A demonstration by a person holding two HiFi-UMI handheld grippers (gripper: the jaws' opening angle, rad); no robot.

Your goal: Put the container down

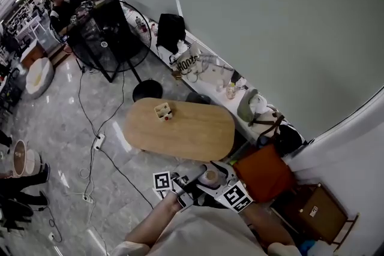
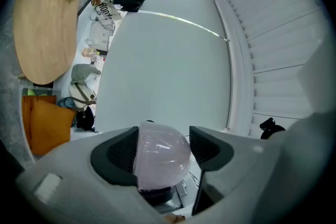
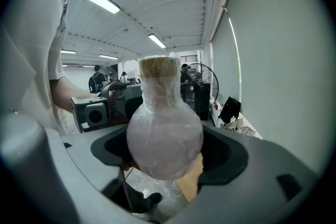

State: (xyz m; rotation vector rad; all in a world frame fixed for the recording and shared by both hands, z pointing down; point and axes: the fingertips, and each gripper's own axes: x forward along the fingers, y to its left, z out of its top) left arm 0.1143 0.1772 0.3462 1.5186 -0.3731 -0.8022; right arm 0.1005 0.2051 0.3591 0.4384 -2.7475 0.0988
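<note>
The container (image 3: 164,139) is a round-bellied flask with a cork-coloured top, wrapped in clear film. I hold it close to my body, between the two grippers, in front of the oval wooden table (image 1: 180,129). My right gripper (image 3: 164,152) is shut on its belly, with both pads pressed against it. In the left gripper view the container (image 2: 161,157) fills the gap between the jaws of my left gripper (image 2: 164,152). The head view shows the container (image 1: 210,177) low in the middle, flanked by the left gripper (image 1: 193,181) and the right gripper (image 1: 221,184).
A small box (image 1: 163,111) with a red piece sits on the table's far side. A large floor fan (image 1: 111,33) stands beyond it. Clutter lines a low ledge (image 1: 210,78) along the wall. An orange bag (image 1: 264,174) sits at my right, and a cable with a power strip (image 1: 99,141) crosses the floor.
</note>
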